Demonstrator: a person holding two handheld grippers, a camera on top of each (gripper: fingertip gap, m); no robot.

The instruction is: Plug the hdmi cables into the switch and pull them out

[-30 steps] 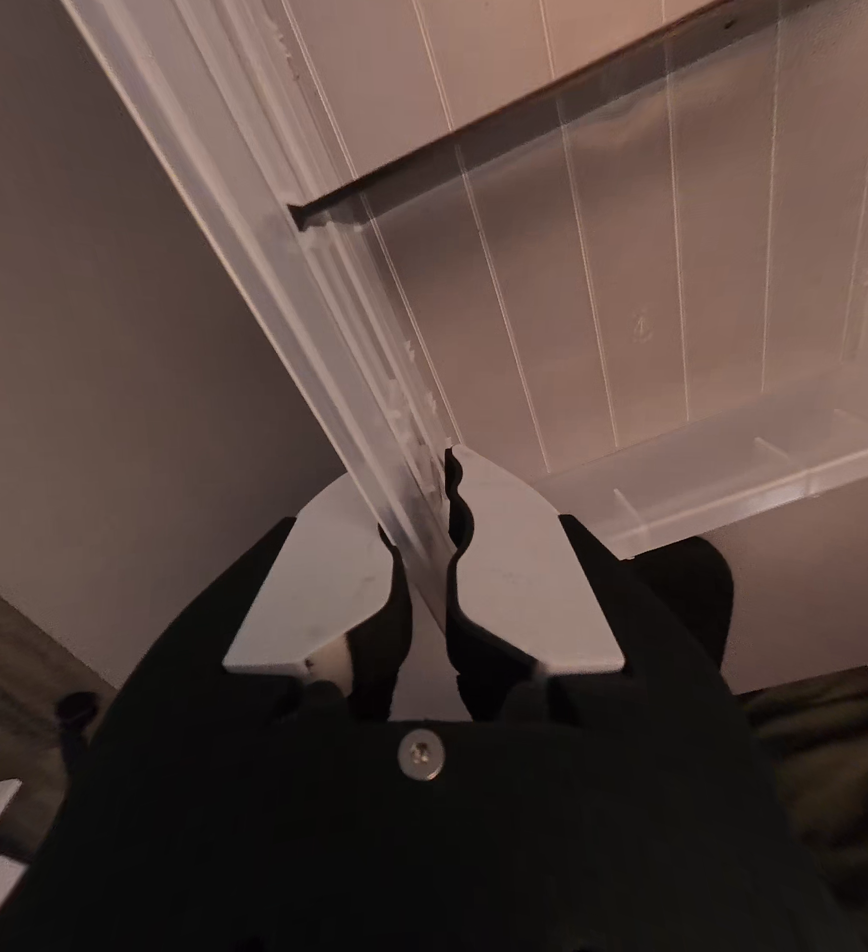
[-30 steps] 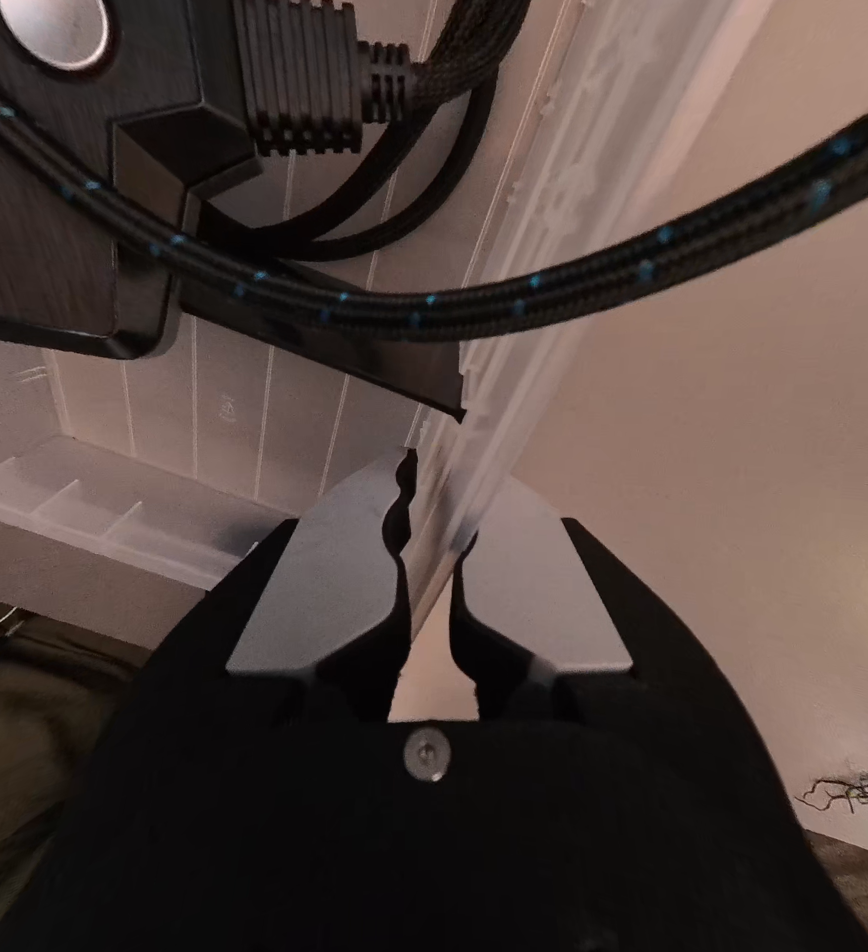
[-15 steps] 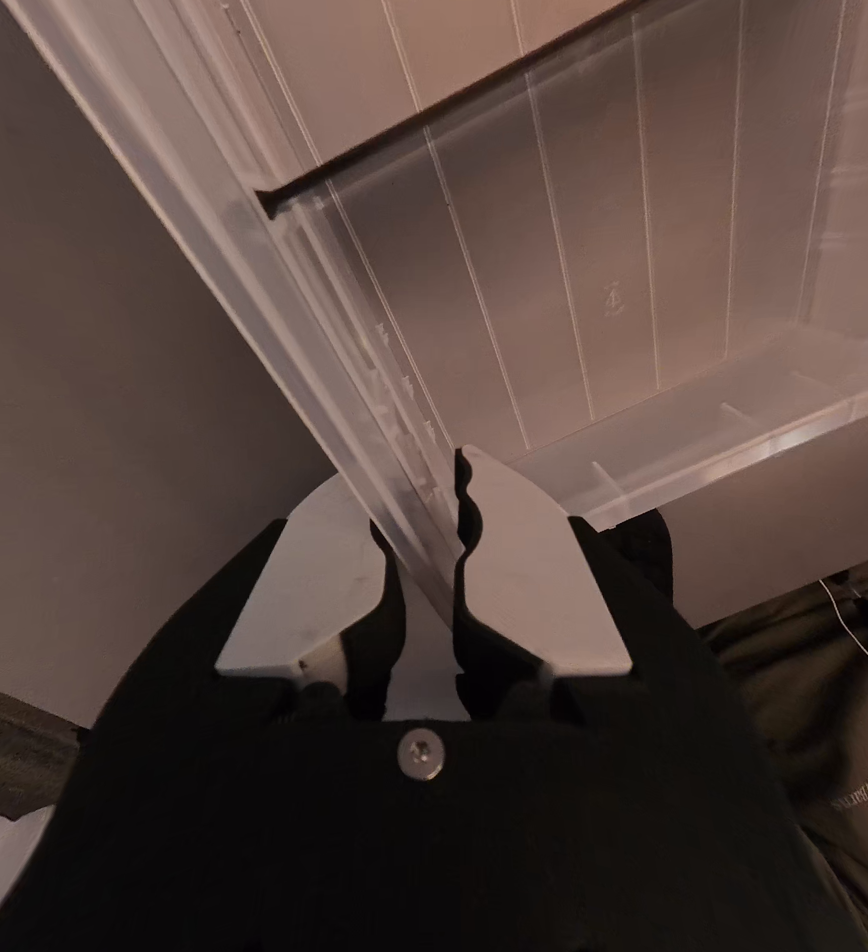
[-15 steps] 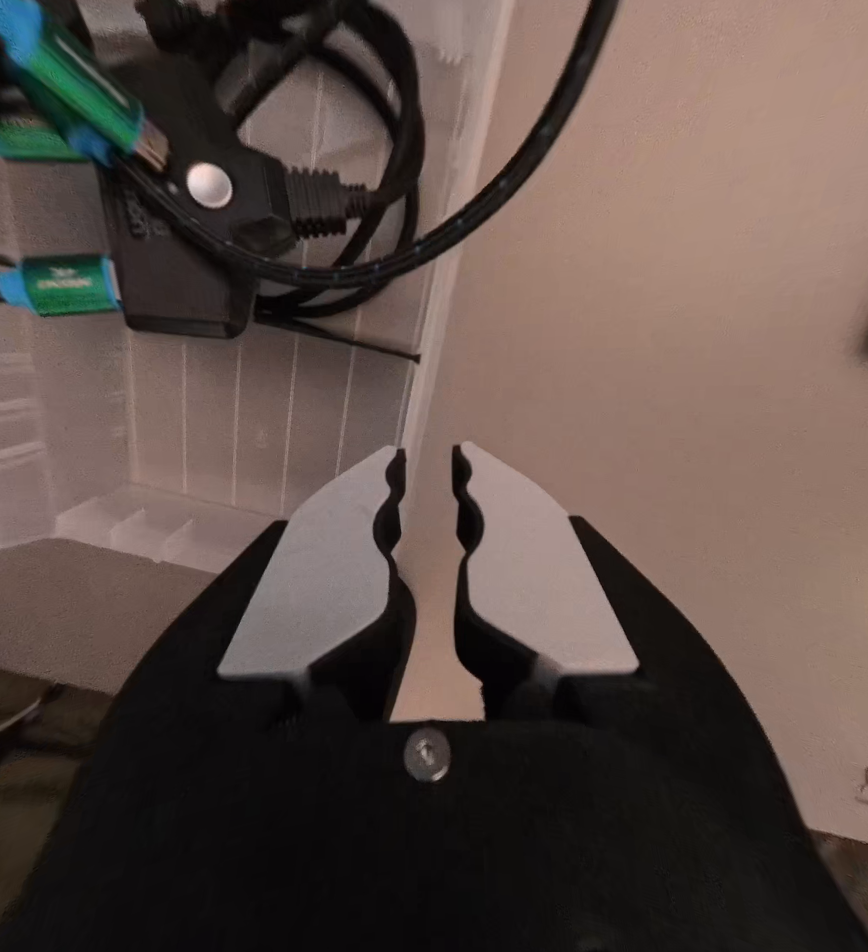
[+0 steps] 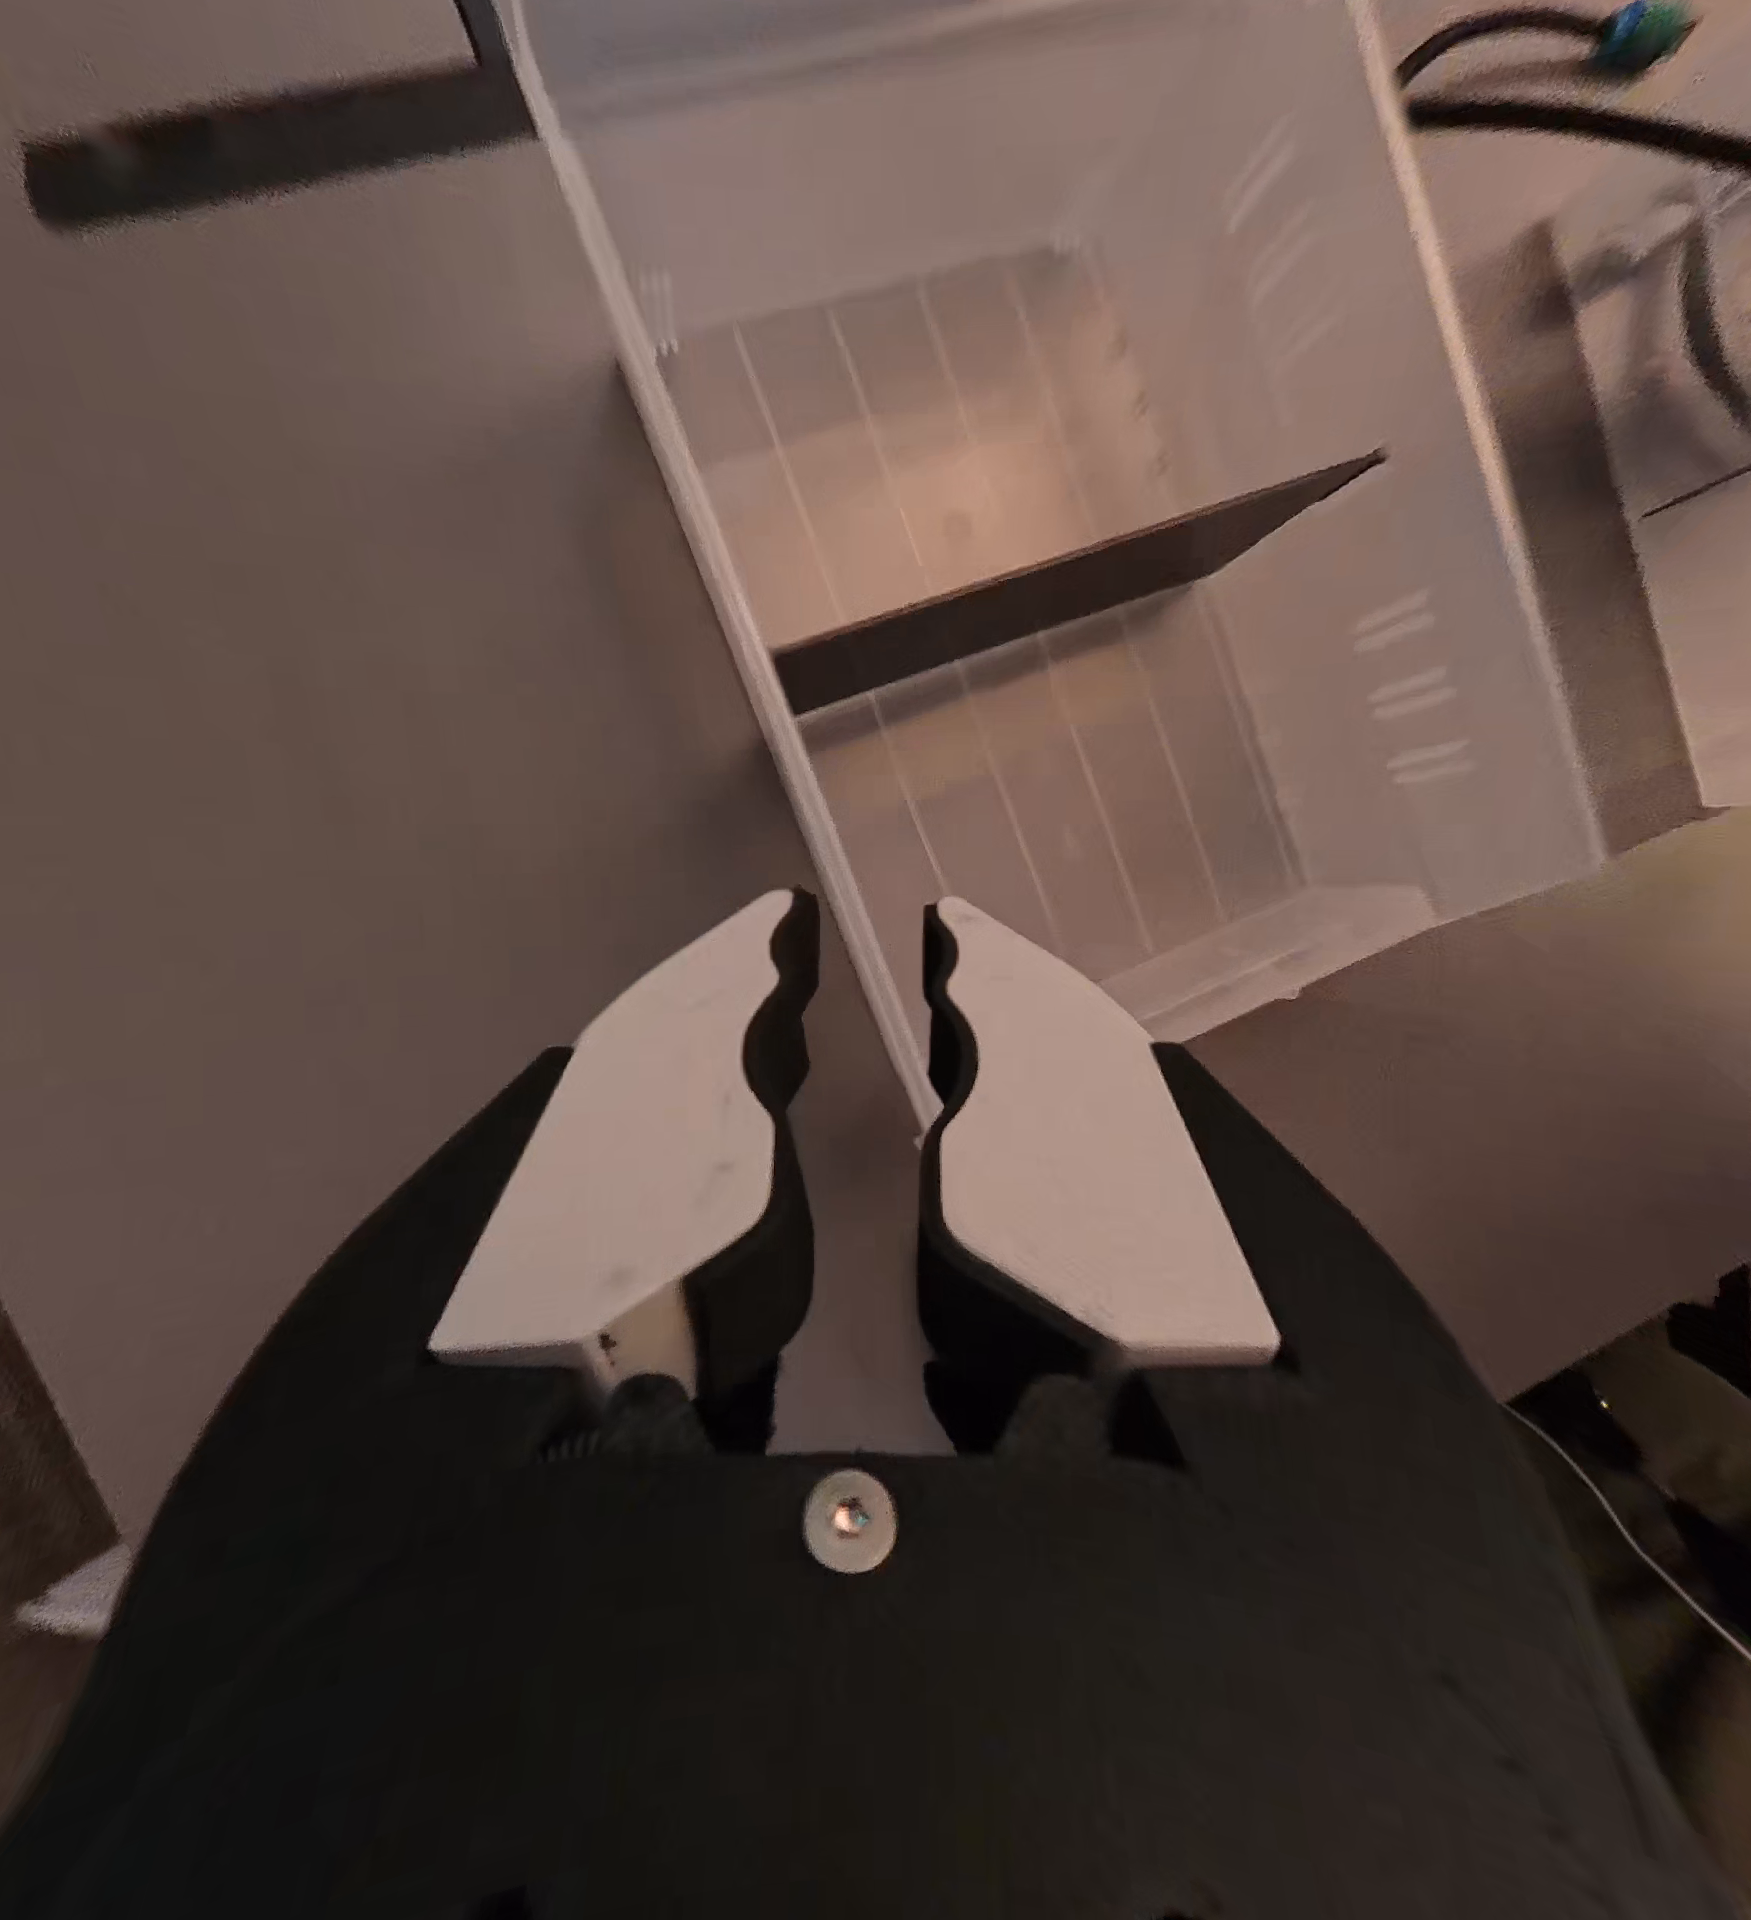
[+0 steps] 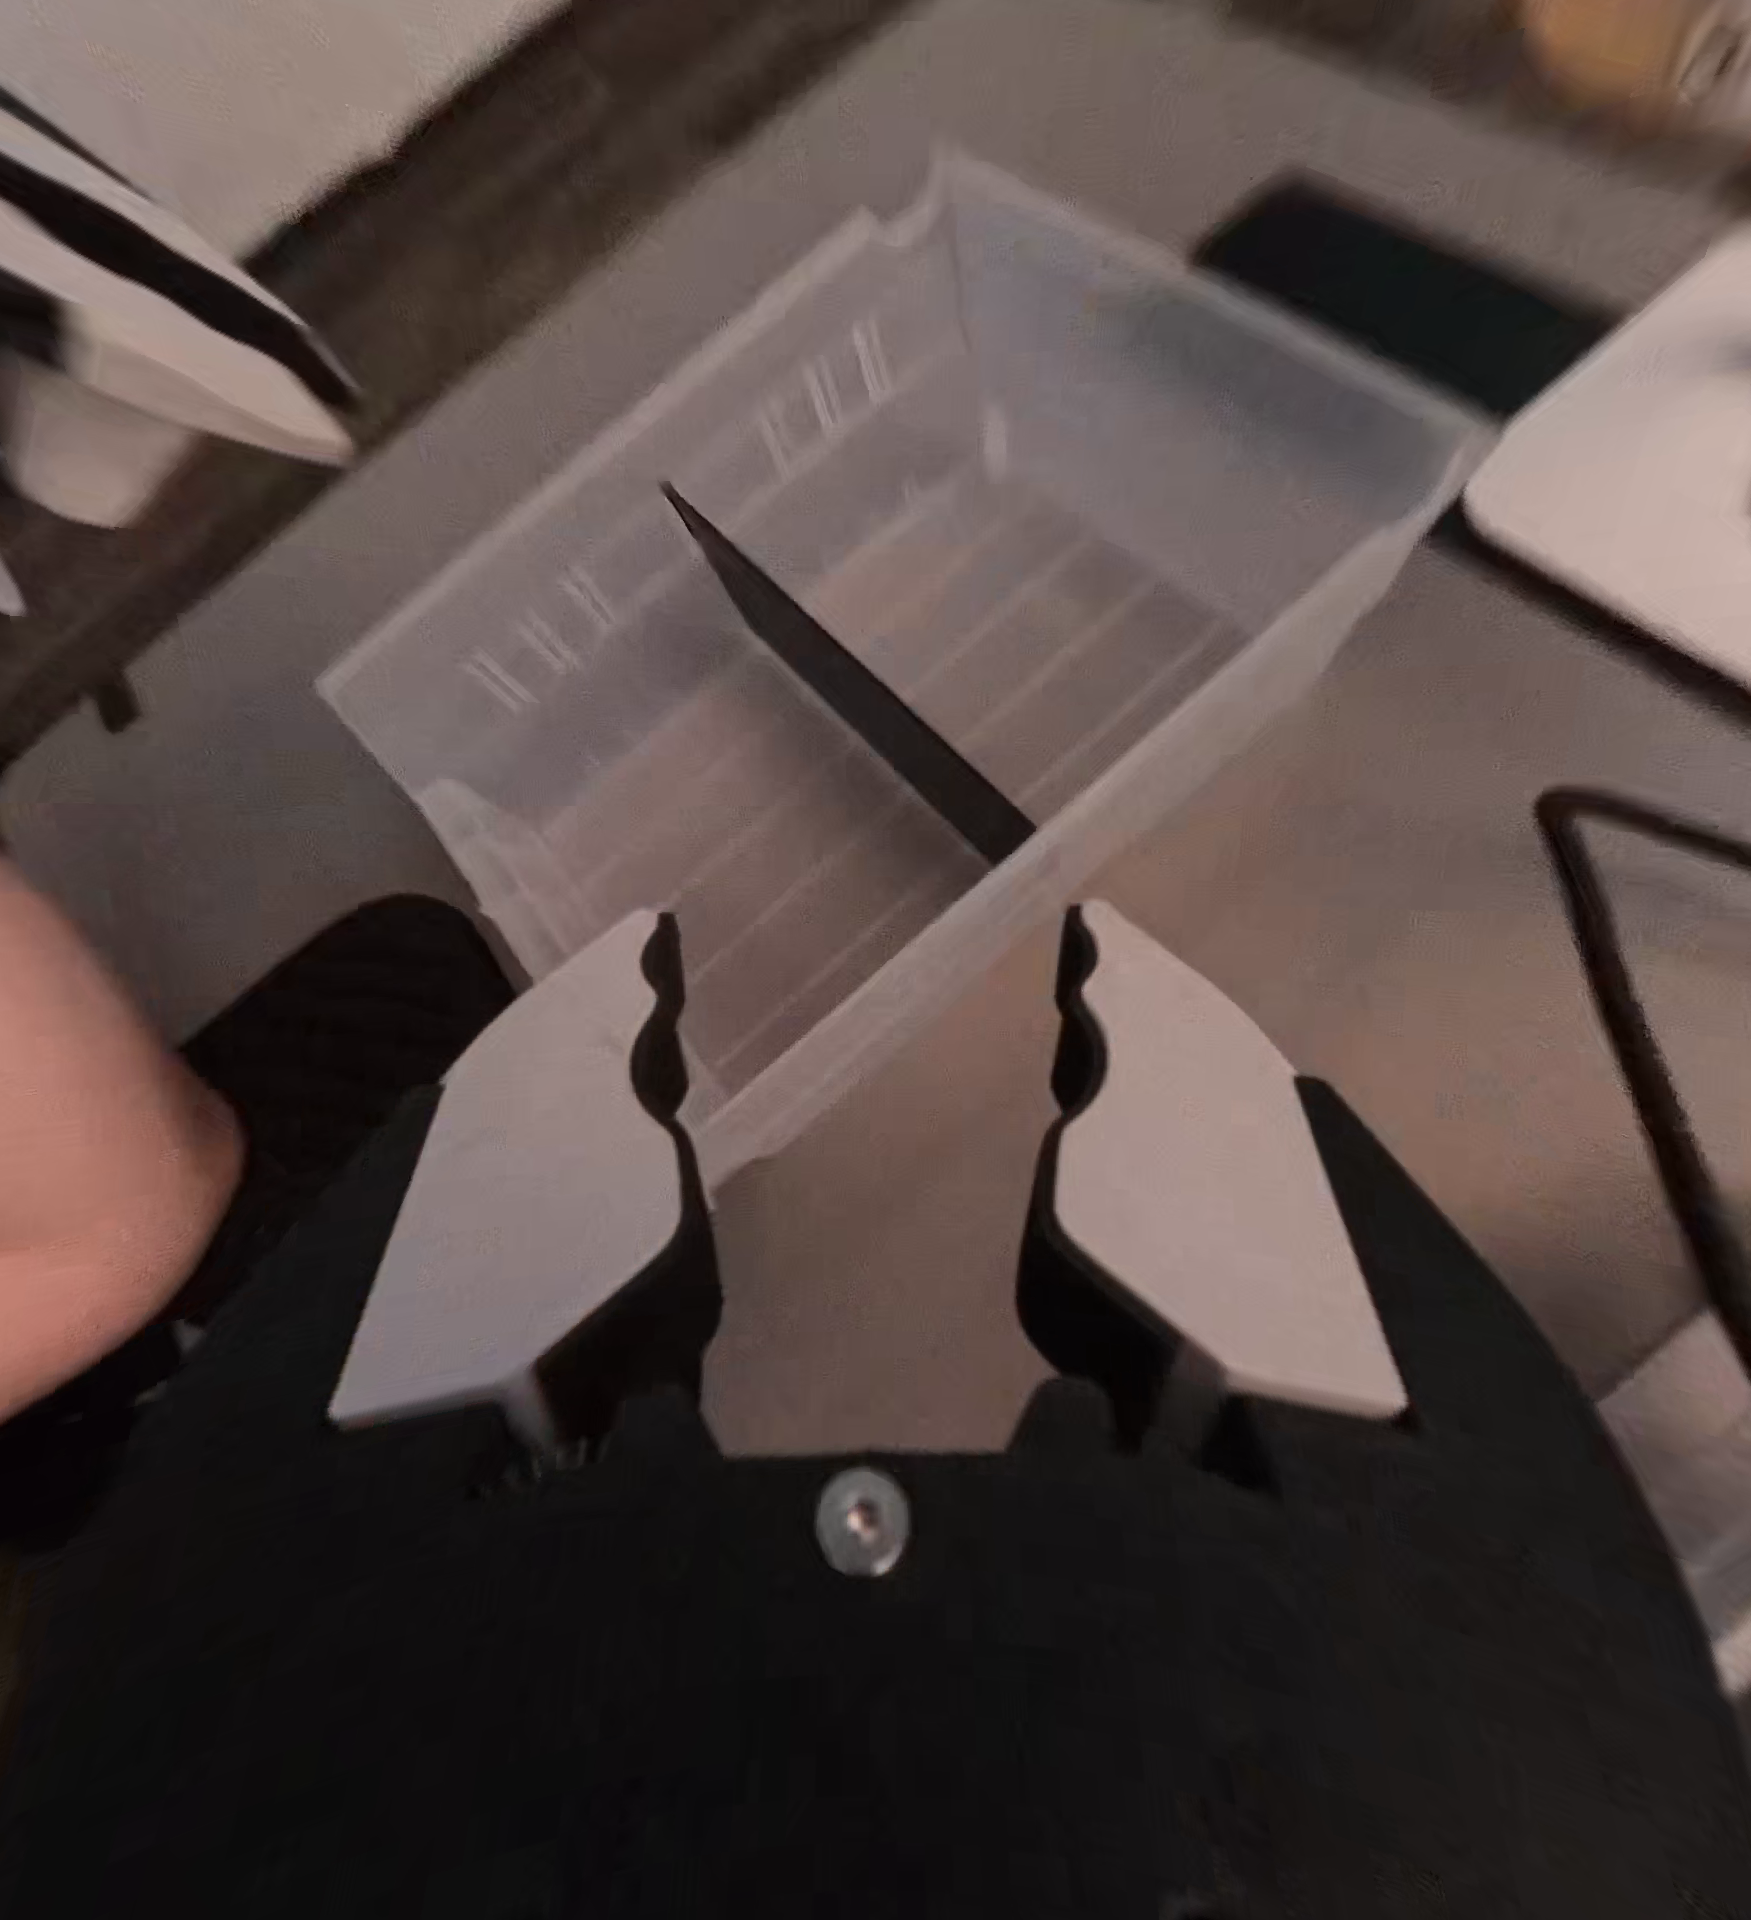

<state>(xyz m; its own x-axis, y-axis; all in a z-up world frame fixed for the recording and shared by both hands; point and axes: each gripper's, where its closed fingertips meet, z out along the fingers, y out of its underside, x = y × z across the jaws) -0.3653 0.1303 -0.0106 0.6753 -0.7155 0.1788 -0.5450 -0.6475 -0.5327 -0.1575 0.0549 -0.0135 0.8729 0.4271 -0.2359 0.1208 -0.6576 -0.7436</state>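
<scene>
A clear plastic bin point(image 6: 1214, 748) with a dark divider point(image 6: 850, 686) stands on the grey table and looks empty. My right gripper point(image 6: 871, 925) is wide open just above its near rim and holds nothing. My left gripper point(image 5: 871, 914) is slightly open. The bin's side rim point(image 5: 850, 935) runs between its fingers, with a gap on the left side. A black braided cable point(image 5: 1629, 125) with a green and blue plug point(image 5: 1629, 21) shows at the top right of the left wrist view. The switch is not in view.
A hand point(image 6: 40, 1091) holds a black gripper body point(image 6: 331, 987) left of the bin. A black cable loop point(image 6: 1681, 1091) lies at the right. A white pad point(image 6: 1681, 468) and a flat black object point(image 6: 1370, 270) lie beyond the bin.
Both grippers were shut on the bin's side walls and have let go. The right one opened wide and drew back. The switch and cables have left the right wrist view.
</scene>
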